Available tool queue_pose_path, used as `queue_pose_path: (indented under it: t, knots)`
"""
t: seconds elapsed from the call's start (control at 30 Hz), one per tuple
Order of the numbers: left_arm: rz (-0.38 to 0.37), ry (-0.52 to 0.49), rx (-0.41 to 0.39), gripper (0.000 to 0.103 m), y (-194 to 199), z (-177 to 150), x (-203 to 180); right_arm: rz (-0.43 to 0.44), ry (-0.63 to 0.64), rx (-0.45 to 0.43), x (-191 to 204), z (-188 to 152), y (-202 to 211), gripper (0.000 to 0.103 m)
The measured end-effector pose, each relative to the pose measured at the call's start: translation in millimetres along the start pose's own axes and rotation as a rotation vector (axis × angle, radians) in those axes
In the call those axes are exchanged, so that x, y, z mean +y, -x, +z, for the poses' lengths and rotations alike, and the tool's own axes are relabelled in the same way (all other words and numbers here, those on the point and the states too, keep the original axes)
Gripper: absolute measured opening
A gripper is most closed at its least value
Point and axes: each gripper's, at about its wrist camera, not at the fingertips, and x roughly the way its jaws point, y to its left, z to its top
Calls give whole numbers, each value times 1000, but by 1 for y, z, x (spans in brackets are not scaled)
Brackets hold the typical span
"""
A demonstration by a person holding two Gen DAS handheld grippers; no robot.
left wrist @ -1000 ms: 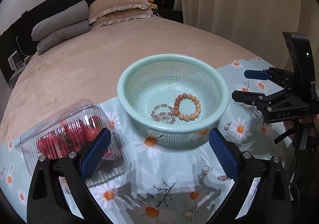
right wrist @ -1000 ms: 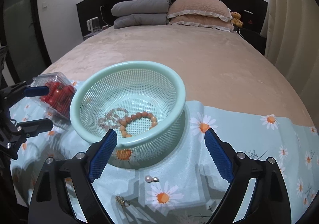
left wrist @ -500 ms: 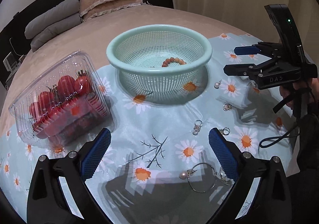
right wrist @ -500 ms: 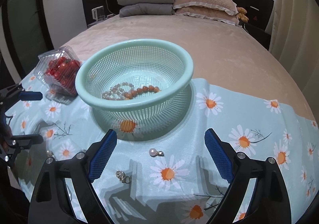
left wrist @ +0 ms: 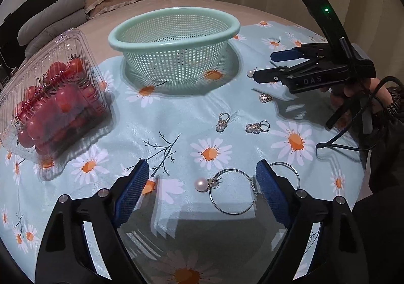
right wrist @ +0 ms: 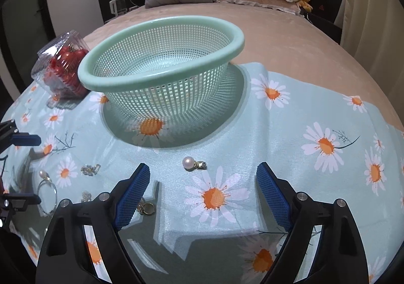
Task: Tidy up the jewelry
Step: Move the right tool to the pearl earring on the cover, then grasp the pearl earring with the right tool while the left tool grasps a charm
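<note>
1. The left gripper point(left wrist: 202, 190) stands wide apart over the daisy-print cloth point(left wrist: 176, 112); its jaws have just been closing a little, and a hoop earring with a pearl point(left wrist: 228, 191) lies between the blue pads, touched by neither.
2. A second hoop point(left wrist: 287, 170) just past the right-hand pad is half hidden by that pad.
3. The right gripper point(right wrist: 203, 195) is also spread wide, its jaws having just been closing slightly, with only cloth between the pads; a pearl earring point(right wrist: 193, 163) lies just ahead of them.
4. A gold piece point(right wrist: 146, 208) beside its left-hand pad is partly covered and hard to identify.
5. The mint basket point(right wrist: 161, 74) sits farther ahead of both grippers; its rim blocks any look at the bottom.
6. The tomato box point(left wrist: 50, 102) lies ahead-left of the left gripper.
7. Small sparkly earrings point(left wrist: 223, 121) ahead of the left gripper are too small to make out.
</note>
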Motion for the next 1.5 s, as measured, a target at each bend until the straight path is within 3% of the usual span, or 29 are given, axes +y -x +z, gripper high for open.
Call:
queue_pose_path:
  t: [0.17,0.37,0.43,0.5,0.57,0.7,1.27,1.5]
  knots:
    - [-5,-20,-22,84,-9,22,-3,8,10,2,5,-1,-6,76]
    - [-32,-52,23,68,-40,42,-10,0,65,12,13,-3,-13,63]
    - [-54,-51,30,59,-47,45,-8,11,68,6,14,-2,-14,56]
    - [-57,-50,50,50,-54,48,-7,26,71,12,15,-1,-16,33]
    - [-77,-49,77,31,-63,47,-7,42,65,27,15,1,-19,21]
    - [-97,-29,90,11,-68,47,-2,40,66,31,16,2,-20,20]
    - [-87,-9,70,11,-42,48,7,34,89,26,16,4,5,20]
    - [-65,-20,34,11,-22,60,10,23,122,-17,20,14,29,20]
